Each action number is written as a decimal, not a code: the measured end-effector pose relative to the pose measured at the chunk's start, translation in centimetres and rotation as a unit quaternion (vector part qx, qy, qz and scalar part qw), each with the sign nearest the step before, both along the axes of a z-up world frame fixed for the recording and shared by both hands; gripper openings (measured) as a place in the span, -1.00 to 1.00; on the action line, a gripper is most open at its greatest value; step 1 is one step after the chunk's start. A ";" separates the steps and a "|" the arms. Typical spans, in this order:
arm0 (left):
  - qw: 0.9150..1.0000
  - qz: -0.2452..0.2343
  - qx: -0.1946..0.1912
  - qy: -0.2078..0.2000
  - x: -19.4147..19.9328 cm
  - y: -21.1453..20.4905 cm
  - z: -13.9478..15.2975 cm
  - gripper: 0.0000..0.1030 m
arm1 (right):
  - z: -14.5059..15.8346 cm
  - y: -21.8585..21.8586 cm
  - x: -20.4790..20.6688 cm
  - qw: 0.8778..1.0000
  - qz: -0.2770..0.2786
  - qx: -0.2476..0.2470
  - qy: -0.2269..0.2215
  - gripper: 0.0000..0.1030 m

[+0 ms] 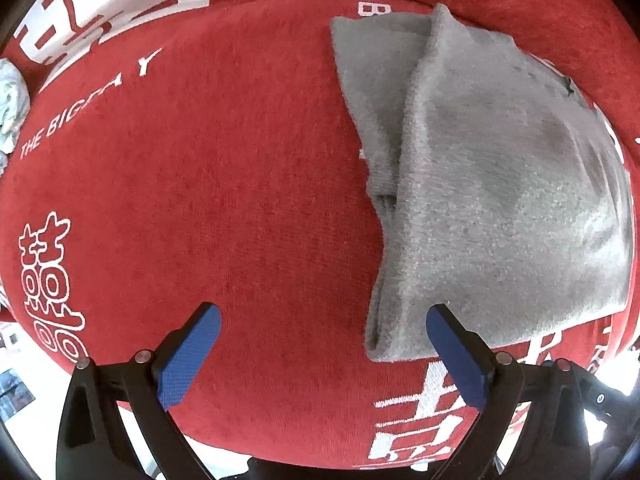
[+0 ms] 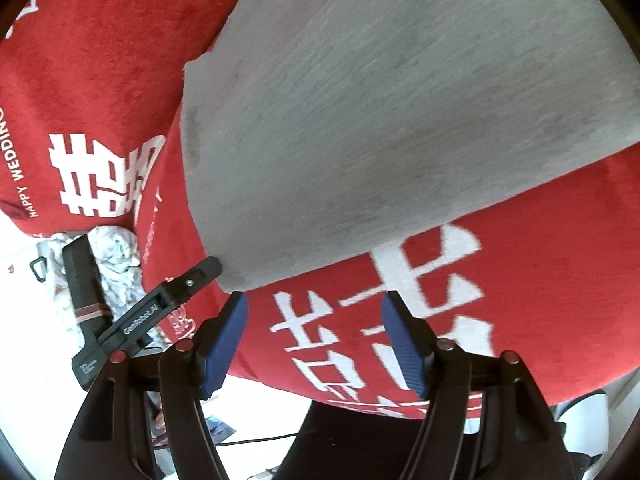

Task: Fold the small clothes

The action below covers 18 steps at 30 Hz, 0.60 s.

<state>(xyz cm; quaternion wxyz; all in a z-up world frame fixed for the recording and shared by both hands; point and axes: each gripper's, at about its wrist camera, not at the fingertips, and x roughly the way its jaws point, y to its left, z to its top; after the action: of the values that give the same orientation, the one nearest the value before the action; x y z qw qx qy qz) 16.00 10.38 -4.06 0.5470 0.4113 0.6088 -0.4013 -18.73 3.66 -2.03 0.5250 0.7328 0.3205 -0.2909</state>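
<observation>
The grey knitted garment (image 1: 492,184) lies folded on the red cloth (image 1: 200,184) that covers the bench, one layer doubled over another so that a narrower under-layer shows along its left side in the left wrist view. Its near corner sits just beside the left gripper (image 1: 324,356), whose blue-padded fingers (image 1: 188,356) are spread as wide as they go and hold nothing; the right-hand finger stands at the garment's lower edge while the other is over bare red cloth, well apart from the garment. That straddle suggests the gripper is either letting the corner go or lining up for it. In the right wrist view the same garment (image 2: 400,112) fills the upper half, smooth and flat, with its near corner just above the right gripper (image 2: 316,344). That gripper's fingers are parted too, with only the white printed characters (image 2: 400,304) of the red cloth between them and no fabric pinched. Both tools being free of the garment fits a fold just laid down, though a further fold may yet be wanted. Left of the garment, off the bench edge, lies a crumpled pale cloth (image 2: 116,264).
</observation>
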 end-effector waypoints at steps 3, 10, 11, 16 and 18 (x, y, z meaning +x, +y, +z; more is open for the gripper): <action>1.000 0.007 -0.002 0.008 0.8 -0.3 -0.5 1.00 | -0.3 0.1 0.3 1.000 -0.019 -0.002 -0.020 0.41; 0.997 0.052 -0.023 0.052 5.1 -1.8 -1.4 1.00 | -2.5 0.9 0.2 0.991 -0.099 0.017 -0.091 0.41; 0.997 0.056 -0.025 0.056 5.6 -1.9 -1.6 1.00 | -2.8 1.1 0.3 0.989 -0.108 0.021 -0.100 0.41; 0.993 0.059 -0.048 0.095 7.1 -3.4 -1.9 1.00 | -4.0 1.5 0.7 0.979 -0.158 0.031 -0.128 0.41; 0.989 0.058 -0.053 0.125 7.2 -3.9 -2.5 1.00 | -4.3 1.2 1.0 0.972 -0.183 0.030 -0.141 0.41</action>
<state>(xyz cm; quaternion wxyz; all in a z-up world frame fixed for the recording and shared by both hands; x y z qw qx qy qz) 23.23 6.49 -6.52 0.5102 0.2922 0.6728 -0.4490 -17.72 4.85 -6.37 0.4800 0.8283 0.1124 -0.2663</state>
